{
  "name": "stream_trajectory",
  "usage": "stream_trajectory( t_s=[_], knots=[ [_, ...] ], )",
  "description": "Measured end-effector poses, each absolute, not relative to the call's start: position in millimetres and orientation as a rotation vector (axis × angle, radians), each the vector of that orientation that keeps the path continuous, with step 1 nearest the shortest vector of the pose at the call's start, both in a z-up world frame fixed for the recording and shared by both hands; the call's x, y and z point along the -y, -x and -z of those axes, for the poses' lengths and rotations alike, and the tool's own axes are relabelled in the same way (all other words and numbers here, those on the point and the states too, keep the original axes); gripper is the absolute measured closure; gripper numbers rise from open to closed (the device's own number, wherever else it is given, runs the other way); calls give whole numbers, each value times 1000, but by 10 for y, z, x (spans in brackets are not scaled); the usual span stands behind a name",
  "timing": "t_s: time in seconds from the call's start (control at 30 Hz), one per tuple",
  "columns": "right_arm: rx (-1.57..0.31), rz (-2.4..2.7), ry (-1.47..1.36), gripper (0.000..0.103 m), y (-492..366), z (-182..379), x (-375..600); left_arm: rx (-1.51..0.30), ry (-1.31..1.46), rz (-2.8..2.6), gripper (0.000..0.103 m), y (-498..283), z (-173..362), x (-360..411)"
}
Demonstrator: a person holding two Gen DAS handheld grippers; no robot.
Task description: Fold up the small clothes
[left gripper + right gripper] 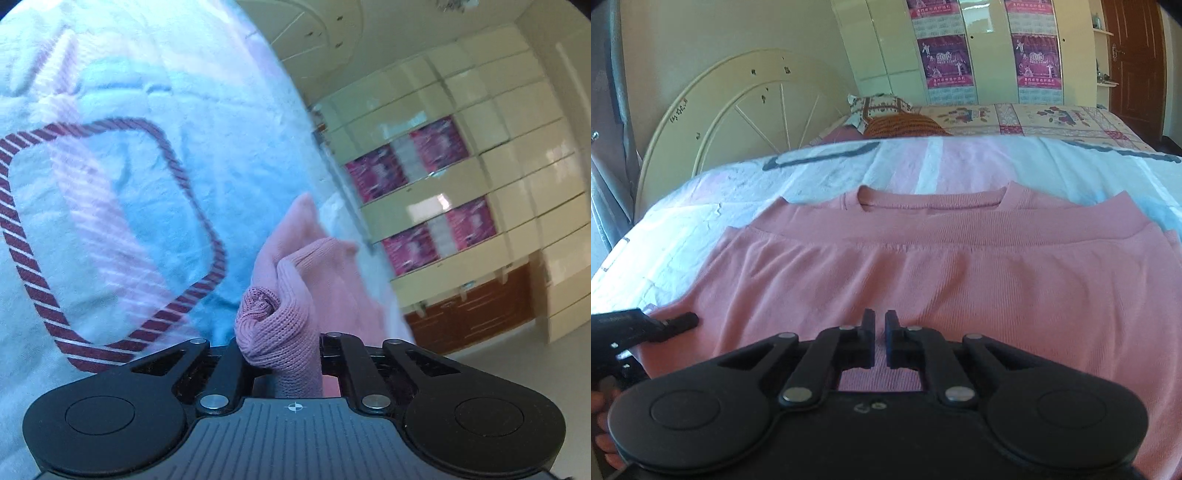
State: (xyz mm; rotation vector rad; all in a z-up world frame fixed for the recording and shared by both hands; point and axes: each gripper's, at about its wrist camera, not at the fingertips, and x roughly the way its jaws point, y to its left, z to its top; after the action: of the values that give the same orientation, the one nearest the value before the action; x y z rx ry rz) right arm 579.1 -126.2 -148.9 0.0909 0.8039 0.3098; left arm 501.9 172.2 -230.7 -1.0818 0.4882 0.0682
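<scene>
- left gripper (280, 354) is clamped on a bunched-up edge of the pink ribbed knit top (923, 266)
- top lies folded on the white-and-pink bedsheet (701, 206)
- right gripper (880, 321) sits over it, jaws pinched nearly together; can't tell if it has fabric

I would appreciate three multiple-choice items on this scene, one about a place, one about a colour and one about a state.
1. Where does the garment lie?
A. on a bed sheet
B. on a chair
C. on the floor

2. What colour is the garment?
A. green
B. pink
C. black

3. What is the left gripper doing?
A. standing wide open
B. shut on bunched knit fabric
C. holding a hanger

Answers:
1 A, the pink top is spread on the pale sheet.
2 B, its knit shows pink in both views.
3 B, the left gripper has a wad of the fabric pinched in its jaws.
</scene>
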Motion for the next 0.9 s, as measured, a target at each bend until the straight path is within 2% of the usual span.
stream_trajectory(
  t_s=[0.07,0.2,0.37,0.5,0.63,0.67,0.8,0.9],
  knots=[
    [-850,-294,-79,103,-5812,1585,1273,-450,1015,-46,95,-4991,2193,-1682],
    [-850,-294,-90,103,-5843,1639,1310,-555,1010,-87,95,-5116,2390,-1729],
    [-840,-308,-75,103,-5809,1646,1314,-546,1045,-85,94,-5156,2421,-1734],
    [-826,-329,-79,103,-5841,1660,1343,-502,934,0,95,-5175,2013,-1565],
    [-814,-352,-184,102,-5845,1578,1559,-496,788,126,95,-5371,1455,-1096],
    [-769,-339,-242,98,-5789,1498,1713,-504,752,164,95,-5428,1330,-926],
    [-656,-247,-386,98,-5524,1230,2497,-527,624,322,95,-5574,906,-147],
    [-611,-168,-442,95,-5344,1085,3136,-588,553,418,95,-5629,812,527]
  ],
)
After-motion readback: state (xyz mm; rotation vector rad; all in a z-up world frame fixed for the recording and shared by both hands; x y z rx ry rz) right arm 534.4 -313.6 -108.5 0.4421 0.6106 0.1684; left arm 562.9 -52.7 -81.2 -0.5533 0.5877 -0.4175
